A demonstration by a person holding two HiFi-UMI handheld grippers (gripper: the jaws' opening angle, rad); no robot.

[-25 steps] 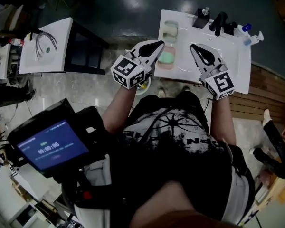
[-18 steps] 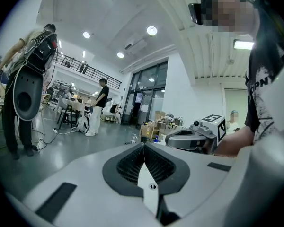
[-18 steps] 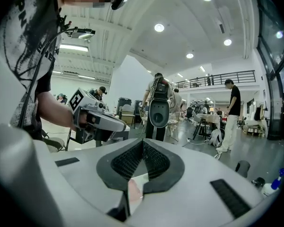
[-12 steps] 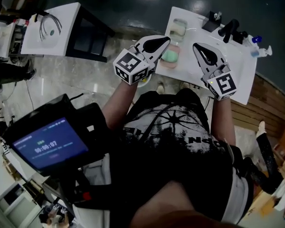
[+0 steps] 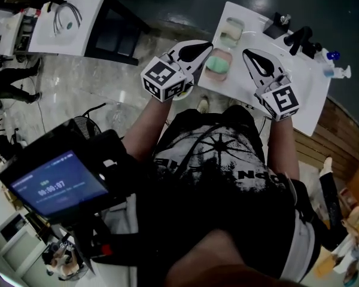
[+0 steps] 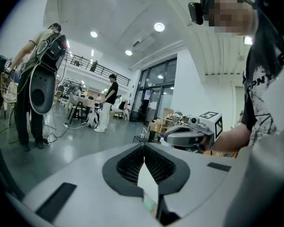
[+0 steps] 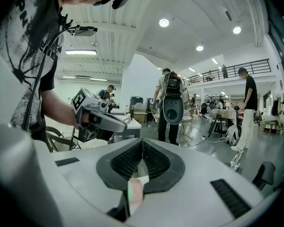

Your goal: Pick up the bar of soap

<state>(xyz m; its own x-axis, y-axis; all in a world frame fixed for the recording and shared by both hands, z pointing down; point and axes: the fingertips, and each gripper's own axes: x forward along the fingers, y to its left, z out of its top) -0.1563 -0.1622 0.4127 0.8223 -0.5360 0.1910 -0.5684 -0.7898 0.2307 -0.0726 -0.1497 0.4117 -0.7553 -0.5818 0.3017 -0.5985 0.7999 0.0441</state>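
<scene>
— How many hand-held grippers?
— Two. Left hand-held gripper (image 5: 208, 45) and right hand-held gripper (image 5: 247, 53), both held out over the white desk (image 5: 308, 91), a marker cube (image 5: 163, 78) on each.
— Apart or together?
— Together, both. Jaws pressed tip to tip, nothing clamped between them in either gripper view.
— Soap?
— Two bars. Green bar of soap (image 5: 217, 63) in a pink dish (image 5: 213, 76) near the desk's front left edge. Paler bar (image 5: 231, 33) in a dish of its own just behind, toward the far edge.
— Where against the grippers?
— Green bar between the two, just beside the left tip, a little farther from the right one. Touching or not, impossible to tell from above.
— Anything else on that desk?
— One black tap (image 5: 299, 37) at the far side. One spray bottle (image 5: 335, 64) with a blue cap by the far right corner.
— And off it?
— One second desk (image 5: 87, 37), white too, well apart to the left, with one looped cable (image 5: 66, 20) lying on top. One blue screen (image 5: 57, 181) low at the left, close to the head camera.
— People?
— Two standing close in the left gripper view: one person with a dark rig (image 6: 38, 79) on the back, one person in a black top (image 6: 106, 100) farther off on the grey floor.
</scene>
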